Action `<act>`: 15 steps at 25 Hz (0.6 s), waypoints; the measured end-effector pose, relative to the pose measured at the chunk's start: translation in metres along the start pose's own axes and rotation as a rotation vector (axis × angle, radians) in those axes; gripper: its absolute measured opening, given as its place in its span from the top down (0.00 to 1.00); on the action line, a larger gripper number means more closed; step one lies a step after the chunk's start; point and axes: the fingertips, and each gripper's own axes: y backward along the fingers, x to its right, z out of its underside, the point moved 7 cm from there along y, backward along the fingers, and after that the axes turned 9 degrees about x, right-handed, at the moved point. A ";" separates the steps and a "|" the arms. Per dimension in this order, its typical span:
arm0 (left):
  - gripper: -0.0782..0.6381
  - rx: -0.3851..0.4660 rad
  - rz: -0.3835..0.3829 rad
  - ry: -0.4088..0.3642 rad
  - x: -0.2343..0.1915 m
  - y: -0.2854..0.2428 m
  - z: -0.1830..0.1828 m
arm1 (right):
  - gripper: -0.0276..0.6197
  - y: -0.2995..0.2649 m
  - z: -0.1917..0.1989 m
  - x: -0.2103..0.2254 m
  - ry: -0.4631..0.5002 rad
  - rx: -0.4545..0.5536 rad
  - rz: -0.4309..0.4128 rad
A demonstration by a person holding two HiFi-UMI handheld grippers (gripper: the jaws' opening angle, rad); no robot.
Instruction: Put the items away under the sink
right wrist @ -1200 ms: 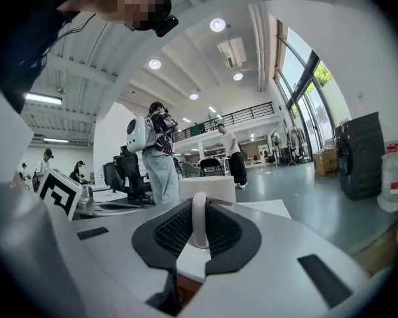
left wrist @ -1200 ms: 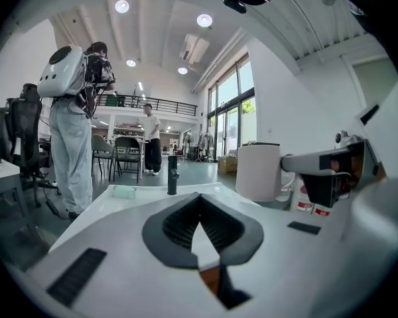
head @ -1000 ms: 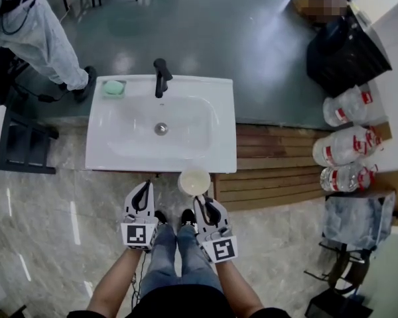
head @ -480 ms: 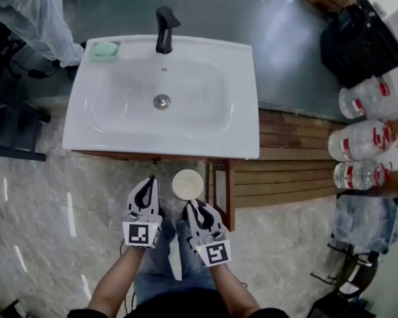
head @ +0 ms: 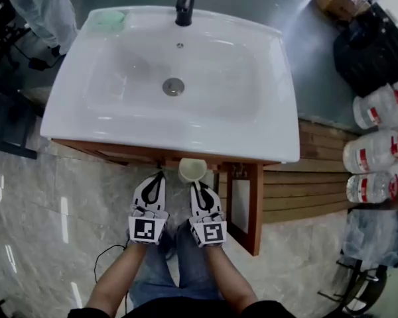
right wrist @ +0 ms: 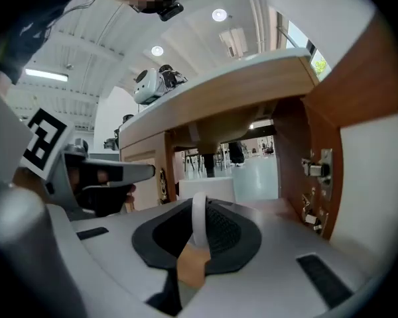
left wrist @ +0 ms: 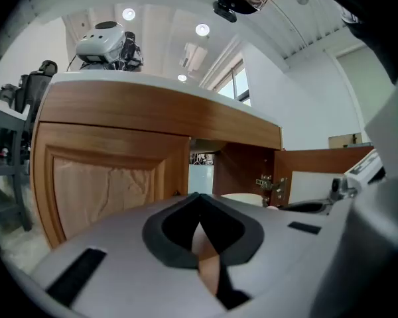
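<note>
Below the front edge of the sink [head: 159, 140], the right gripper [head: 198, 187], pinching the cup [head: 192, 169] by its rim, should next enter the open cabinet [head: 253, 207]; the left gripper [head: 156, 179] is closed and empty.

Faucet [head: 185, 2] is cut off by the top edge of my head view. The sink [head: 278, 148] front edge covers the far side of the cup [head: 192, 170] and everything inside the cabinet below. The person [head: 43, 8] at the top left corner is cropped, only light clothing shows. Bottles [head: 378, 108] run off the right edge. Between the jaws of the right gripper [right wrist: 199, 207] I get only the cup's thin rim, its body hidden. In the left gripper view the closed door [left wrist: 113, 177] blocks the cabinet's left half, and the left gripper [left wrist: 199, 201] covers the floor inside.
</note>
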 end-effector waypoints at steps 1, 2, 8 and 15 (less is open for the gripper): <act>0.88 0.007 0.002 0.000 -0.002 -0.001 0.007 | 0.89 -0.010 0.011 0.004 0.010 0.004 0.004; 0.88 0.015 0.006 -0.002 -0.004 -0.003 0.011 | 0.89 -0.020 0.020 0.008 0.018 0.009 0.010; 0.88 0.029 0.010 -0.008 -0.013 -0.006 0.028 | 0.89 -0.071 0.048 0.027 0.041 0.060 0.070; 0.88 -0.005 0.011 -0.011 -0.021 -0.003 0.035 | 0.89 -0.098 0.069 0.032 0.086 0.093 0.063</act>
